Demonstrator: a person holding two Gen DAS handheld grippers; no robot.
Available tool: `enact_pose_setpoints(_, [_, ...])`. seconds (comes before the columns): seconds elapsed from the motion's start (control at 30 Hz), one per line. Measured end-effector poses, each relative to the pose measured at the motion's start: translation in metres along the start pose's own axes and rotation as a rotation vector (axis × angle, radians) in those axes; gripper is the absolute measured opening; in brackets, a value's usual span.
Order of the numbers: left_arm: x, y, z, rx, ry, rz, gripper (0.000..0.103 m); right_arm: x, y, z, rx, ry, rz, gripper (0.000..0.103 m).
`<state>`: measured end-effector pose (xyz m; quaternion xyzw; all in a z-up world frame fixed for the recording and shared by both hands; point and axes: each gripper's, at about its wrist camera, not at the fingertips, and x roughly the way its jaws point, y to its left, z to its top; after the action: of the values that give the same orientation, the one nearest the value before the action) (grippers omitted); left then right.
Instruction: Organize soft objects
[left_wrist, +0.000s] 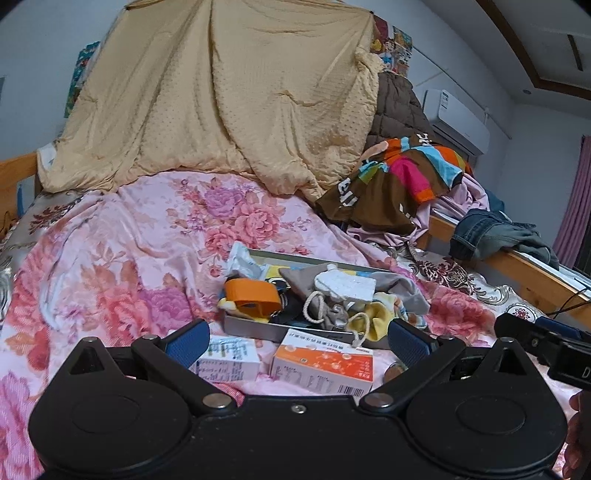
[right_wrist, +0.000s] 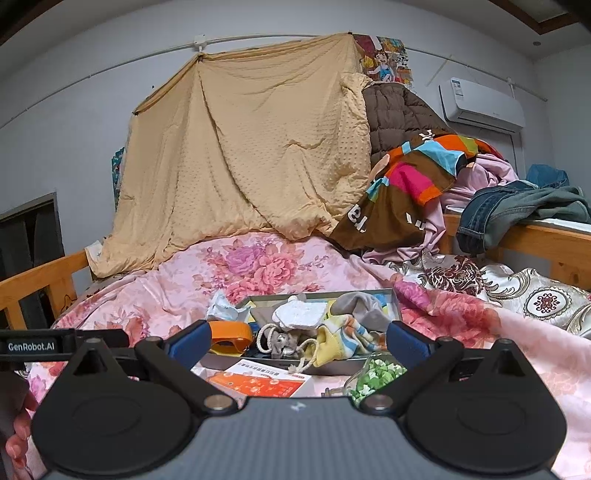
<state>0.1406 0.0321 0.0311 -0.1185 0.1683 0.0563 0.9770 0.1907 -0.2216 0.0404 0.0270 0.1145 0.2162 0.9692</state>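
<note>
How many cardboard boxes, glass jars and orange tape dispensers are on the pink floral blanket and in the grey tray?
Printed cardboard boxes: 2, a white one and an orange-and-white one
Glass jar of green bits: 1
Orange plastic tape dispenser: 1
Total: 4

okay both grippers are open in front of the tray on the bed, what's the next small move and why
Probably ease the right gripper forward and down onto the yellow sock at the tray's near edge. Both grippers are open and empty, the sock lies almost between the right fingers, and nothing covers it. The left gripper faces two cardboard boxes instead, which are not soft.
</note>
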Motion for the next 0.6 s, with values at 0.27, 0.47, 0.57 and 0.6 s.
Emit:
enact_pose_setpoints(0.27, [-0.004, 0.018, -0.015, -0.057, 0.024, 0.031, 0.102, -0.005, 0.005, -0.004, -0.006, -0.006, -0.009, 0.103])
enact_pose_setpoints(0.47, [-0.008, 0.022, -0.021, -0.075, 0.026, 0.049, 0.102, -0.008, 0.009, -0.008, -0.018, 0.007, -0.013, 0.103])
enact_pose_setpoints(0.57, [-0.01, 0.021, -0.023, -0.072, 0.029, 0.059, 0.102, -0.009, 0.01, -0.009, -0.017, 0.007, -0.013, 0.103])
enact_pose_setpoints(0.6, [-0.011, 0.021, -0.024, -0.071, 0.029, 0.06, 0.102, -0.01, 0.011, -0.009, -0.018, 0.006, -0.014, 0.103])
